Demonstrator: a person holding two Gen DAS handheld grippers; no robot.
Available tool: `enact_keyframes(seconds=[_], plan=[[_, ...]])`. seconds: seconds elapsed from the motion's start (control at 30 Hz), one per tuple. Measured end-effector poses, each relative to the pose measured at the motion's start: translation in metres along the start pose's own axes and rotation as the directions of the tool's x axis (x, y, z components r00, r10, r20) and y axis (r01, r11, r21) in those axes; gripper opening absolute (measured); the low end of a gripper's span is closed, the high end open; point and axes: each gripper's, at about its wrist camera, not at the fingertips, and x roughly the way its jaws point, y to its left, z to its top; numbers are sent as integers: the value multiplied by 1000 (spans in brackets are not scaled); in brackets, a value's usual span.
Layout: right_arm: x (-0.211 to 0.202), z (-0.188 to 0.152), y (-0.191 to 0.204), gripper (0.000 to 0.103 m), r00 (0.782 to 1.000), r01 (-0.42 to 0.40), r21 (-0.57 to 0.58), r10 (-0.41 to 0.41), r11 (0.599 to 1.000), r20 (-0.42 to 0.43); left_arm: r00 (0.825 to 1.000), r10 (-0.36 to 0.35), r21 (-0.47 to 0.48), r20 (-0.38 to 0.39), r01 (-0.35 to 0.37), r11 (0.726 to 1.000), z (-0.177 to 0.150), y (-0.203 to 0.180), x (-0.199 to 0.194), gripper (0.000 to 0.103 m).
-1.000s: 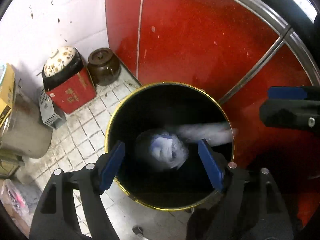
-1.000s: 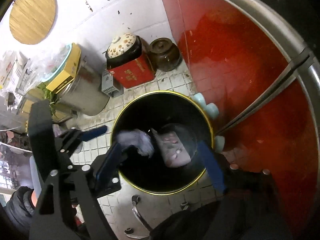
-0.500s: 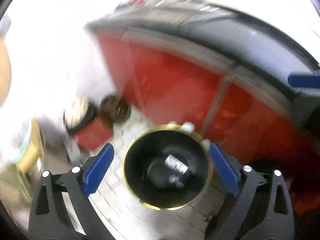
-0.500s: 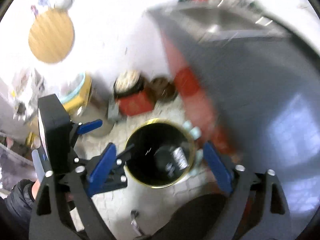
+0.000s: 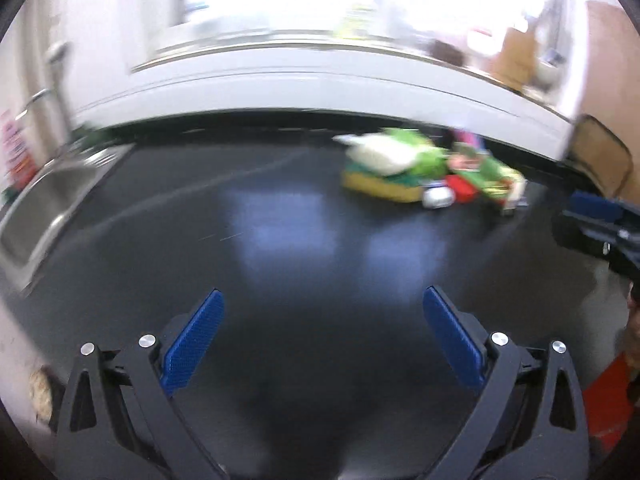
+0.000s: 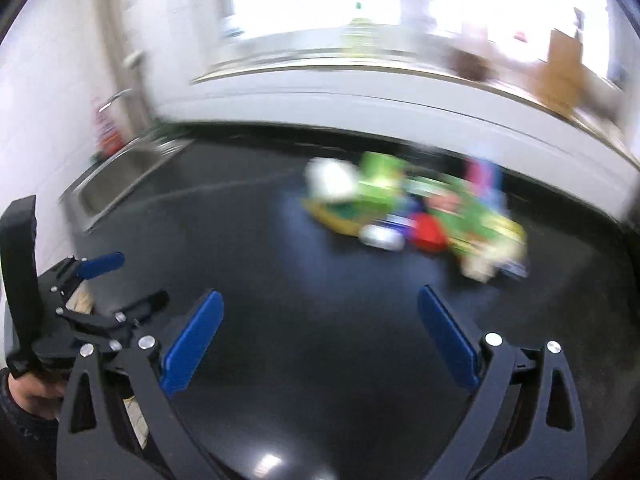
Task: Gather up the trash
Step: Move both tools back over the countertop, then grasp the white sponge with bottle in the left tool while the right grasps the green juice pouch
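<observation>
Both views swung from bin to bench (image 5: pixel 280 220).
My left gripper (image 5: pixel 320 344) and right gripper (image 6: pixel 318 340) jaws apart, empty; trash pile (image 5: pixel 424 172) at 1 o'clock.

The left gripper (image 5: pixel 322 338) points toward twelve o'clock, its jaws spread wide with nothing between them; its two blue pads (image 5: pixel 188 344) angle outward from the black finger frames at about seven and five o'clock of the left wrist view. The right gripper (image 6: pixel 320 340) is posed the same way, jaws wide apart and empty, blue pads (image 6: pixel 448 338) splayed. In the right wrist view the left gripper shows at nine o'clock, gripped by the person's hand (image 6: pixel 30 394) at about eight o'clock. In the left wrist view the right gripper sits at three o'clock.
</observation>
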Motion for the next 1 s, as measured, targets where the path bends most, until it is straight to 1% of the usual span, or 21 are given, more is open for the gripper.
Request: enact_keyframes(seconds=[0.07, 0.13, 0.27, 0.37, 0.47, 0.53, 0.6, 0.67, 0.7, 0.73, 0.77, 0.83, 0.87, 0.93, 1.0], plan=[[-13, -11, -43, 94, 999, 39, 52, -39, 998, 3, 999, -39, 22, -17, 40, 999, 9, -22, 12, 96], [-23, -21, -74, 94, 998, 66, 89, -67, 994, 4, 998, -53, 46, -37, 54, 997, 14, -48, 20, 96], [-27, -30, -105, 94, 998, 68, 104, -69, 992, 6, 997, -51, 79, -65, 56, 995, 23, -71, 34, 96], [-17, -24, -105, 94, 998, 56, 96, -56, 994, -3, 996, -30, 76, -87, 36, 996, 33, -71, 47, 96], [-1, -9, -108, 94, 999, 44, 77, -42, 996, -18, 994, -28, 37, -109, 33, 999, 54, -64, 66, 96], [16, 7, -109, 94, 999, 46, 45, -45, 998, -28, 992, -47, -2, -121, 47, 999, 76, -57, 83, 96], [30, 22, -112, 94, 998, 59, 22, -58, 998, -33, 990, -23, -26, -141, 20, 999, 99, -52, 104, 96], [48, 38, -120, 93, 997, 66, 10, -65, 998, -45, 990, -11, -54, -143, 4, 999, 120, -47, 120, 96], [59, 47, -125, 92, 996, 72, 11, -71, 997, -55, 989, 8, -67, -147, -18, 998, 133, -44, 133, 96], [70, 56, -130, 92, 995, 78, 17, -77, 997, -67, 987, 25, -68, -157, -36, 997, 143, -43, 143, 96], [78, 62, -133, 90, 994, 79, 22, -77, 997, -76, 982, 29, -80, -186, -44, 996, 154, -40, 158, 96], [96, 76, -140, 89, 992, 75, 32, -72, 997, -101, 973, 13, -110, -229, -39, 993, 164, -36, 178, 96], [108, 82, -143, 89, 991, 72, 33, -68, 997, -118, 967, 29, -134, -252, -64, 989, 168, -31, 190, 96], [130, 91, -148, 88, 985, 75, 25, -70, 997, -158, 964, 26, -139, -264, -65, 988, 172, -29, 201, 96], [148, 93, -152, 82, 976, 87, 23, -81, 996, -201, 959, 38, -131, -280, -78, 988, 175, -30, 212, 96]])
